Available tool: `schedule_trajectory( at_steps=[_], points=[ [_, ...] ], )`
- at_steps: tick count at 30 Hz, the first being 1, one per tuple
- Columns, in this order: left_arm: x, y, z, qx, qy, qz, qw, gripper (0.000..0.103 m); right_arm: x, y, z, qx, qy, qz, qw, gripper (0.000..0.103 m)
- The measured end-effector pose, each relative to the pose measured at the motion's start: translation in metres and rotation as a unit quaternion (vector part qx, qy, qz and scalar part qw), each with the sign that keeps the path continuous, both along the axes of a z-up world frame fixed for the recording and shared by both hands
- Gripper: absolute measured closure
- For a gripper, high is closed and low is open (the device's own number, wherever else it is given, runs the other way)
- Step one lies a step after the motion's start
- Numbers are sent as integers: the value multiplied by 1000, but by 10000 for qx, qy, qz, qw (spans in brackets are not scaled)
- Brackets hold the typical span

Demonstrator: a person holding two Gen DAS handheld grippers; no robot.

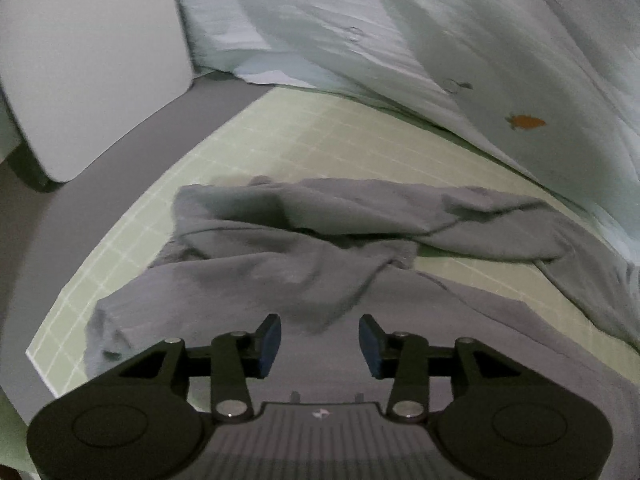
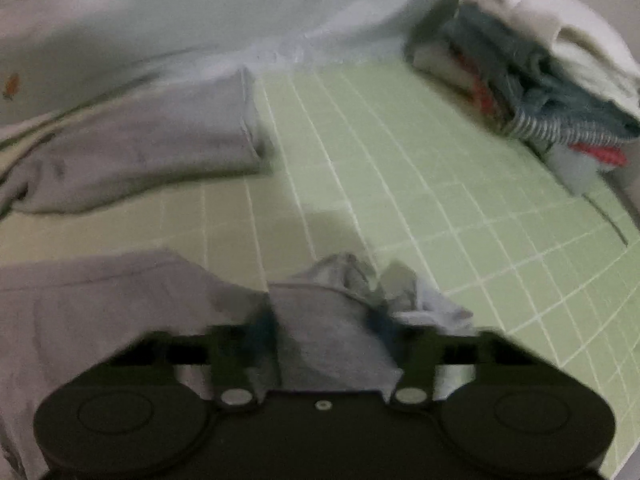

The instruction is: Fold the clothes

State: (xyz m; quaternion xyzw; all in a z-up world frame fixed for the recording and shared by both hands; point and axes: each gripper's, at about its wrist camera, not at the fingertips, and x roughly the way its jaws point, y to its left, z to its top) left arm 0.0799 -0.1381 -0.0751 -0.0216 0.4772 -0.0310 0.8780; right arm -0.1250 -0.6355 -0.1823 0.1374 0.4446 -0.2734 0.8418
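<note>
Garment: I see a grey garment [image 1: 320, 240] lying rumpled on the green mat [image 1: 280, 140]. In my left view one long part stretches across the mat and the rest bunches toward the claw. In my right view a sleeve-like part [image 2: 160, 148] lies flat up and to the left, apart from the bunch near the claw.

Left claw: my left claw [image 1: 320, 344] hangs above the grey cloth with its blue pads [image 1: 268, 344] spread apart. Nothing sits between them; it is released.

Right claw: my right claw [image 2: 320, 328] has a fold of the grey garment [image 2: 332, 320] bunched up between its fingers. The picture is blurred, but the cloth rises in a pinched ridge there, so I read the claw as clenched on the garment.

Mat: pale green with a white grid, spread over a grey table [image 1: 120, 152].

Sheet: a light cloth with small orange carrot prints [image 1: 524, 122] lies draped past the far edge of the mat, in loose folds. In my right view it [image 2: 200, 12] fills the top.

Pile: a stack of folded clothes [image 2: 532, 76] sits at the far right corner of the mat, white on top, blue-grey and red beneath. It is well apart from the grey garment.

Board: a pale grey rounded panel [image 1: 92, 60] stands at the upper left in my left view, beside the sheet.
</note>
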Motion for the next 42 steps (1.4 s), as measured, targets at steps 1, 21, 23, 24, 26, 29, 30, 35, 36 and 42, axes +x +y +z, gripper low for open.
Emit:
schedule_trajectory(
  at_steps=[1,21,23,24,26,29,30,35,36,42],
  points=[
    [0,-5,0,10,7,-48,10000,58,-2,-6,2,92,-70,-90,9999,91],
    [-2,-84,-4,337,206,-815,9959,49,-45,-80,27,122,-1352,-1459,9799,53],
    [-3,-87,-7,427,269,-850,9951,48,-51,-76,10,479,-1302,-1601,9773,54],
    [-4,-88,-8,468,292,-871,9947,47,-53,-73,3,624,-1299,-1652,9757,53],
    [-6,-87,-10,510,311,-881,9943,44,-55,-65,-3,841,-1304,-1678,9735,53],
    [-7,-82,-10,522,303,-842,9946,43,-48,-53,-6,906,-1243,-1623,9747,49],
    [-7,-80,-10,521,279,-795,9951,43,-44,-48,-6,868,-1217,-1565,9763,47],
    [1,-47,-11,548,177,-382,9976,38,-15,-18,13,227,-1121,-945,9889,15],
    [4,-39,-12,543,171,-279,9980,38,-8,-14,18,148,-1142,-834,9898,10],
    [25,14,-17,408,95,423,9982,38,25,12,38,-20,-1227,-333,9919,0]
  ],
)
